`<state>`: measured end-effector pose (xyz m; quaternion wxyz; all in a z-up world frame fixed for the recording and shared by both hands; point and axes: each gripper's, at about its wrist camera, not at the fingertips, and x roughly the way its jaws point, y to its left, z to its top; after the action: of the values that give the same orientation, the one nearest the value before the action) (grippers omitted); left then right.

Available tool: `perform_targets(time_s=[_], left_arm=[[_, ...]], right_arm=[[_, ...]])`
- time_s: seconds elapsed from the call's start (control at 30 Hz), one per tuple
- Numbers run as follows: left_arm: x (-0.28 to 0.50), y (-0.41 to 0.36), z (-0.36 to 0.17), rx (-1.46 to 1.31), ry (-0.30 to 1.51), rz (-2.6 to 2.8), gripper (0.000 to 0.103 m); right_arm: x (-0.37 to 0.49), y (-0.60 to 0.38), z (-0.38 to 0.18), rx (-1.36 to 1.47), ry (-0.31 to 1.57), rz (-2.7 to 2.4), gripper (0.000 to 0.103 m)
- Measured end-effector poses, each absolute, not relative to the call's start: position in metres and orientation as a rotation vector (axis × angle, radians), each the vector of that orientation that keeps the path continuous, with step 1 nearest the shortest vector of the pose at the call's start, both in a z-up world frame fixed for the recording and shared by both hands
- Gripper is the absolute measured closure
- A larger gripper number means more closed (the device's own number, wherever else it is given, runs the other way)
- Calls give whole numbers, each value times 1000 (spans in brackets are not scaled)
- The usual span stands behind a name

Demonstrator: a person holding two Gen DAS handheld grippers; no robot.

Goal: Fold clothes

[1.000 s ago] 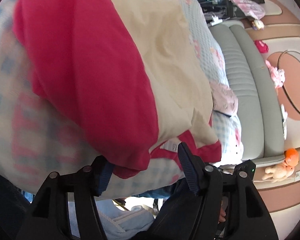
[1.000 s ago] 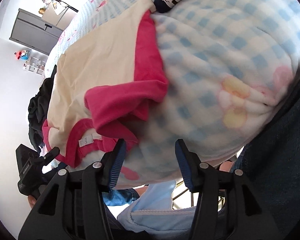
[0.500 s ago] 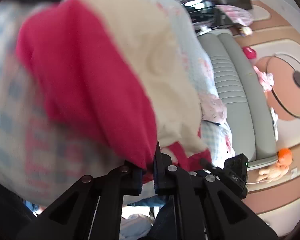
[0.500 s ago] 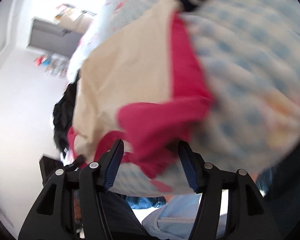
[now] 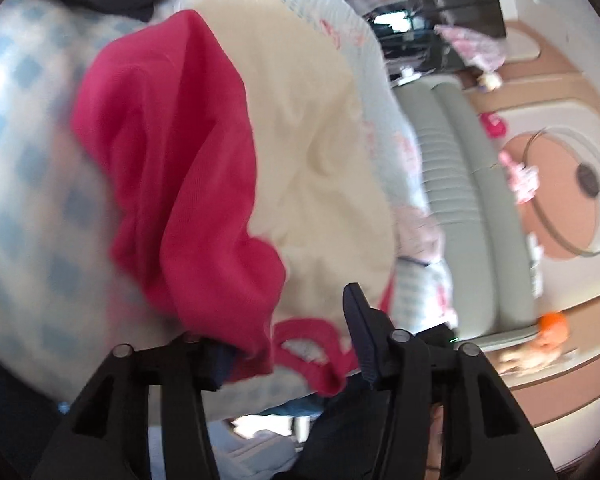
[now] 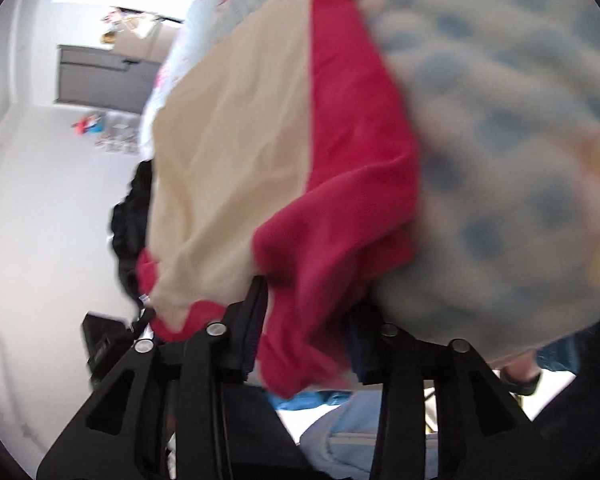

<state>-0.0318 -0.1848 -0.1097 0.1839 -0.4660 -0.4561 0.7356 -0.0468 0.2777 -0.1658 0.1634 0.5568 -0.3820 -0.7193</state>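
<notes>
Shirt [image 5: 312, 152], cream with red sleeves, lies lengthwise on the checked blanket [image 5: 28, 184], collar toward me. My left tongs [image 5: 288, 336], clamped on a sleeve half a second ago, now gape around it. My right tongs [image 6: 304, 320] stand spread, red cloth draped between. Motion blur hides any contact.

A cream shirt [image 5: 312, 152] with red sleeves lies on a blue-and-white checked blanket [image 5: 24, 168] that fills the left of the frame. One red sleeve [image 5: 188, 184] runs down the centre to the left gripper [image 5: 288, 340] at the bottom, whose fingers stand apart with the sleeve's end and the red collar [image 5: 316, 344] between them. A grey-green sofa [image 5: 460, 184] stands at the right.
</notes>
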Motion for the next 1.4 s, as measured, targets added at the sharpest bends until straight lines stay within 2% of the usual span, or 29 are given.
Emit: perform_targets(time_s=[0.03, 0.07, 0.1, 0.13, 0.27, 0.37, 0.43, 0.5, 0.53, 0.57, 0.63, 0.73, 0.77, 0.83, 0.93, 1.1, 1.17, 1.23, 1.3, 1.33, 1.4], left_arm=[[-36, -184, -112, -1325, -1311, 2044, 53], [-39, -180, -109, -1355, -1295, 2047, 70], [-38, -177, -96, -1361, -1235, 2112, 82], [-36, -175, -83, -1354, -1187, 2171, 88], [-20, -195, -45, -1166, -1180, 2313, 95], [-19, -208, -53, -1215, -1205, 2335, 96], [-21, -200, -69, -1244, -1259, 2242, 96], [-28, -190, -84, -1301, -1239, 2206, 93], [-31, -186, -92, -1330, -1232, 2187, 84], [-34, -183, -101, -1357, -1237, 2162, 64], [-40, -178, -118, -1411, -1251, 2114, 44], [-56, -163, -132, -1421, -1319, 2049, 47], [-54, -163, -128, -1360, -1315, 2024, 53], [-56, -153, -111, -1194, -1307, 1994, 57], [-58, -140, -92, -1015, -1286, 2000, 57], [-71, -113, -122, -1202, -1266, 2174, 57], [-74, -101, -142, -1314, -1286, 2194, 55], [-73, -88, -150, -1345, -1254, 2209, 55], [-74, -81, -154, -1360, -1200, 2199, 53], [-76, -81, -159, -1360, -1228, 2132, 49], [-78, -93, -177, -1350, -1369, 1961, 49]], right_arm=[[-47, 275, -167, 1566, -1113, -2020, 63], [-47, 273, -169, 1545, -1136, -1988, 66], [-48, 271, -157, 1495, -1125, -1999, 73], [-48, 268, -139, 1432, -1098, -2028, 74], [-43, 273, -89, 1253, -992, -2190, 79], [-50, 275, -108, 1523, -874, -2315, 79], [-50, 272, -140, 1705, -911, -2238, 77], [-44, 269, -168, 1749, -1042, -2115, 72], [-42, 269, -176, 1730, -1094, -2084, 71], [-40, 270, -181, 1693, -1138, -2066, 65], [-44, 269, -185, 1623, -1219, -2027, 58], [-52, 261, -182, 1523, -1311, -1977, 57], [-54, 260, -177, 1480, -1328, -1959, 57], [-59, 253, -169, 1443, -1310, -1973, 59], [-61, 247, -166, 1473, -1245, -2064, 64], [-58, 246, -169, 1367, -1330, -2053, 64], [-67, 248, -178, 1406, -1377, -2024, 63], [-75, 237, -185, 1468, -1338, -2033, 63], [-78, 223, -198, 1535, -1274, -2005, 58], [-79, 225, -204, 1549, -1285, -1977, 58], [-82, 225, -217, 1533, -1391, -1916, 59]])
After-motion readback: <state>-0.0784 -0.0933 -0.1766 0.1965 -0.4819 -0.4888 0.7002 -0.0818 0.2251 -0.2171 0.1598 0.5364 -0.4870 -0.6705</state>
